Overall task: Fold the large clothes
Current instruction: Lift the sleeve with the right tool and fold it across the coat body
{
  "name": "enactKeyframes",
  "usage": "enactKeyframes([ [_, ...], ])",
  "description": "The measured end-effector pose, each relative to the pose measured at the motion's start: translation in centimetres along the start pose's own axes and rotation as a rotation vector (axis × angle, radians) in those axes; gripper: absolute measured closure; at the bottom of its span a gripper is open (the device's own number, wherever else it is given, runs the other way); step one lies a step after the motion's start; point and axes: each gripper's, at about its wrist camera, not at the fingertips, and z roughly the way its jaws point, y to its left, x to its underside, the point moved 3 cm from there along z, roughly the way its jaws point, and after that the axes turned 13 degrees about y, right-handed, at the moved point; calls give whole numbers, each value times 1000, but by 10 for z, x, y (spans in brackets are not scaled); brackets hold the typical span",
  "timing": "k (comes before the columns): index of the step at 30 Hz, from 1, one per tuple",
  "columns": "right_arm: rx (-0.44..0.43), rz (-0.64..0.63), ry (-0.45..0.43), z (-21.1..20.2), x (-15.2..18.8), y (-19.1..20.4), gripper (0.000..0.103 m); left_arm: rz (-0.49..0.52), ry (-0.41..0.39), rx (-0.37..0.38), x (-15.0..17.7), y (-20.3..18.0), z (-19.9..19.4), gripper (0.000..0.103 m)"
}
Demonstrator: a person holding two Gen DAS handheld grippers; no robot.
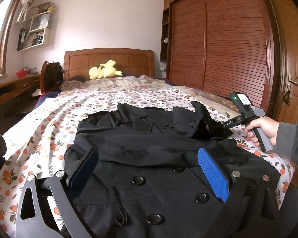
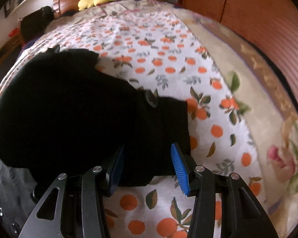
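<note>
The black coat [image 1: 149, 154] is spread front-up on the bed [image 1: 55, 119], over a white sheet printed with oranges, its double row of dark buttons [image 1: 138, 180] turned toward the left wrist camera and its collar end lying toward the wooden headboard [image 1: 109, 59]. A sleeve [image 2: 164, 123] is laid out to the coat's right side, its cuff end reaching the bare sheet. In the left wrist view the left gripper [image 1: 149, 170] is held above the coat's lower front with its blue-padded fingers [image 1: 212, 174] spread wide apart and nothing clasped between them. In the right wrist view the right gripper [image 2: 147, 168] is pointed steeply down at the sleeve's end; its fingers [image 2: 178, 168] are seen partly parted, one on either side of the dark cloth, and the pads are not seen pressing on it. The person's right hand [image 1: 262, 129] is seen wrapped round that gripper's grey handle at the bed's right edge. A yellow plush toy [image 1: 104, 70] is lying by the headboard, well apart from the coat.
</note>
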Motion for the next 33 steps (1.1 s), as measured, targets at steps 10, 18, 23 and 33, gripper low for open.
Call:
enactKeyframes([
  [10,58,-41,-234,-69,-2,18,100,-9,-8,-18,4,9,-10,3],
  [18,18,-205,-439,-175,-3,84,100,-18,-26,-34,6,17,-22,3],
  [23,-55,-342,-496,-213,16,138,100,-25,-39,-53,6,24,-32,3],
  [33,-192,-537,-448,-224,66,228,93,-48,-52,-105,17,46,-56,3],
])
